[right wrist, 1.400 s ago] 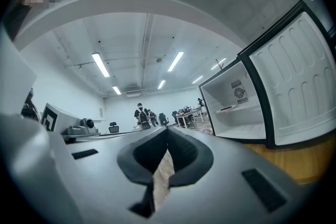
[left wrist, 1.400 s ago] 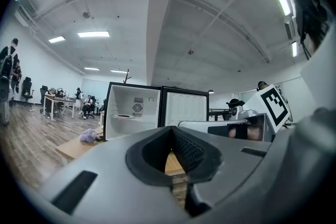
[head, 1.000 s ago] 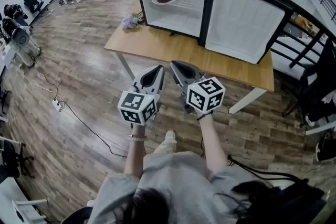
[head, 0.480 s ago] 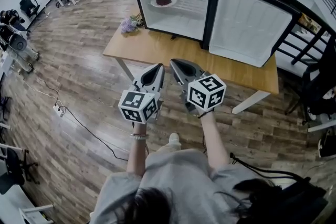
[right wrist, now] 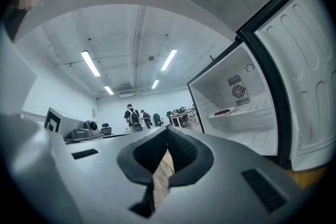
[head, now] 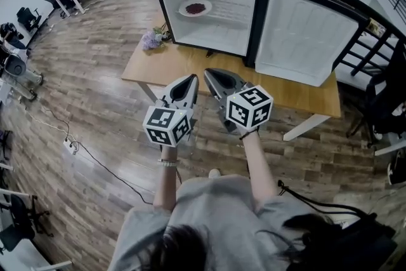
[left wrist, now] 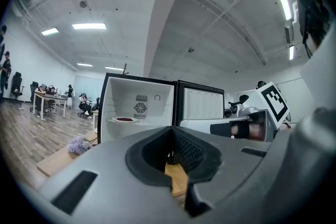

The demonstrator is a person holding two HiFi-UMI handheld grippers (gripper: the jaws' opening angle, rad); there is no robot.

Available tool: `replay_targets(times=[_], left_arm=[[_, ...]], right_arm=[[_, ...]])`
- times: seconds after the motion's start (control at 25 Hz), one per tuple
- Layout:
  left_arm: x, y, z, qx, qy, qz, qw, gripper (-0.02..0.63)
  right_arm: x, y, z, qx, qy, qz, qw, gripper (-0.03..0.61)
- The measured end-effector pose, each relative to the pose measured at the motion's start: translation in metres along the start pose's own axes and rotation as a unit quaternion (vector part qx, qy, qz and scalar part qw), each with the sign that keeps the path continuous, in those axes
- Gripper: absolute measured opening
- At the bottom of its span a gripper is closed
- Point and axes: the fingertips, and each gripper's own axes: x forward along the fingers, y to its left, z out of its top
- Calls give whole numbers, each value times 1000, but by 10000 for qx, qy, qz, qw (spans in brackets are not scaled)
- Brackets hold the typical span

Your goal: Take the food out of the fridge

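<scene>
Closed and empty, the left tool (head: 189, 80) and right tool (head: 210, 76) aim at twelve o'clock, toward the food (head: 195, 8) in the fridge (head: 252, 25).

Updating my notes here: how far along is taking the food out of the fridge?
Done: the fridge door stands open. In hand: nothing; the left tongs and right tongs are shut and empty, short of the table. Left: the plate of food sits on the fridge shelf, to be reached, gripped and brought out.
</scene>
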Motion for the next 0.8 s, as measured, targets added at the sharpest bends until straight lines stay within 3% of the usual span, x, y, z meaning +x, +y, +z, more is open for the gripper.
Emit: replay_targets(times=[0.8], left_arm=[[74, 63, 0, -100, 31, 13, 9999, 8]], right_arm=[[72, -71, 8, 76, 187, -10, 9998, 8]])
